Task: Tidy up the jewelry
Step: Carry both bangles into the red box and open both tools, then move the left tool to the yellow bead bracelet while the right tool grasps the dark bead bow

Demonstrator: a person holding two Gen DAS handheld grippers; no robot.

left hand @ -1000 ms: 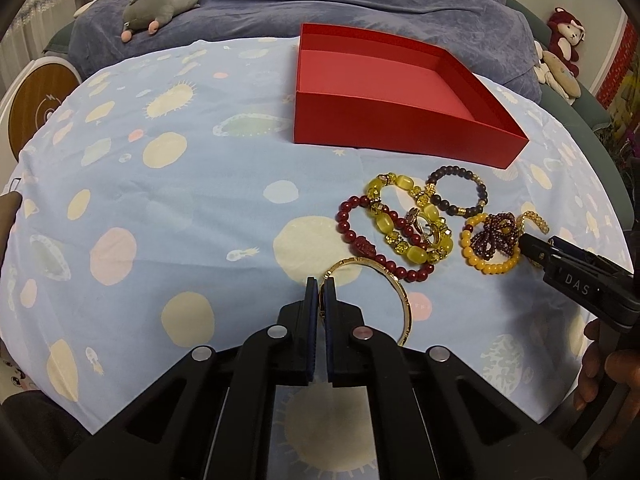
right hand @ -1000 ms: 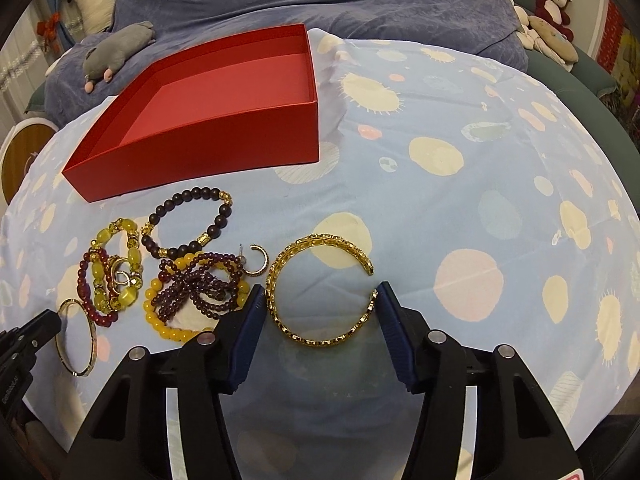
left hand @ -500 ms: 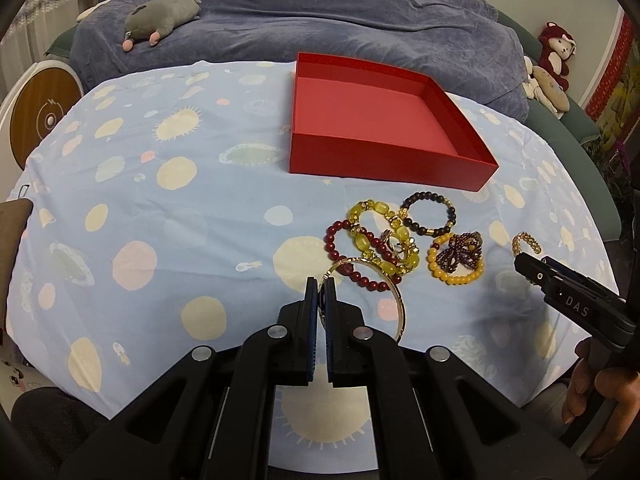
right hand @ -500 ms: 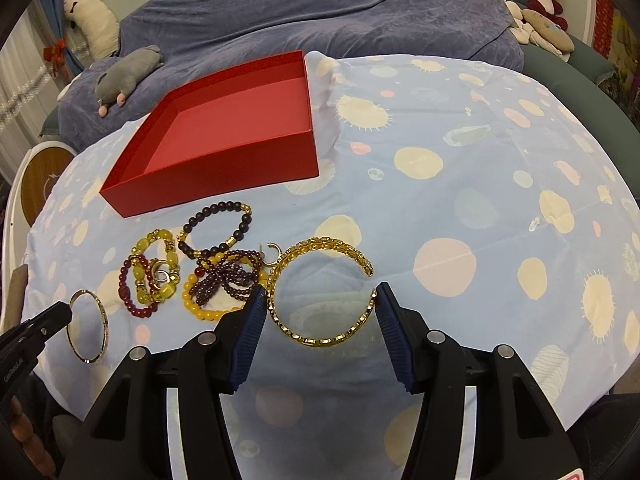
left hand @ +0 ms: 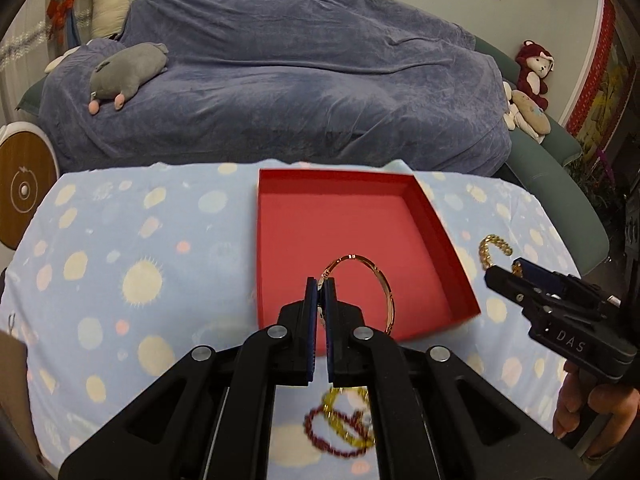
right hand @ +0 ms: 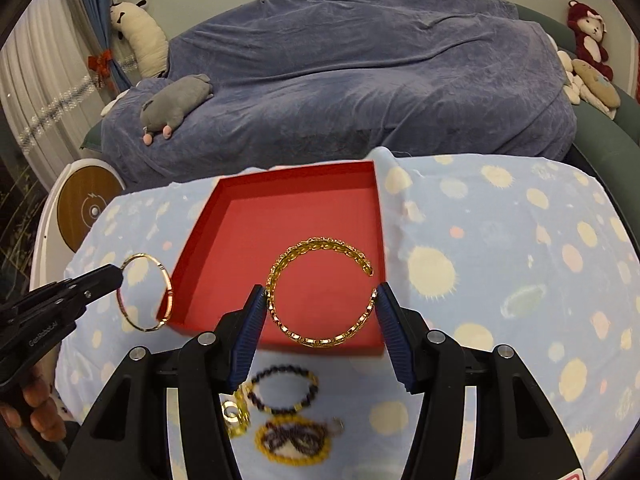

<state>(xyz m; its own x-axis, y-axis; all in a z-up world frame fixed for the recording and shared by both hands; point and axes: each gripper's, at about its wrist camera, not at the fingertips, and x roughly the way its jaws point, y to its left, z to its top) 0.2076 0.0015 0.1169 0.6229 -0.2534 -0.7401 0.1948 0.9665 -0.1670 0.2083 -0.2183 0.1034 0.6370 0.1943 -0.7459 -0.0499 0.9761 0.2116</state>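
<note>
My left gripper (left hand: 320, 282) is shut on a thin gold bangle (left hand: 384, 286), which hangs in the air in front of the open red box (left hand: 424, 200). In the right wrist view that bangle (right hand: 166, 292) hangs just left of the box's near left corner. My right gripper (right hand: 320, 300) is shut on a wide gold chain cuff (right hand: 304, 250), its pads pressing the cuff's two sides, lifted over the red box (right hand: 208, 216). Several beaded bracelets (right hand: 280, 396) lie on the cloth below the grippers, also blurred beaded bracelets (left hand: 340, 424) in the left wrist view.
The table wears a light blue cloth with pale dots (left hand: 140, 248). Behind it is a sofa under a blue-grey cover (left hand: 300, 80) with a grey plush animal (left hand: 124, 72). A round wooden-topped stand (left hand: 24, 188) sits at the left. A person's hand (left hand: 584, 412) holds the right gripper.
Both grippers have risen off the cloth and moved toward the red box, each carrying its piece. The beaded bracelets stayed on the table and now lie below the fingers.
</note>
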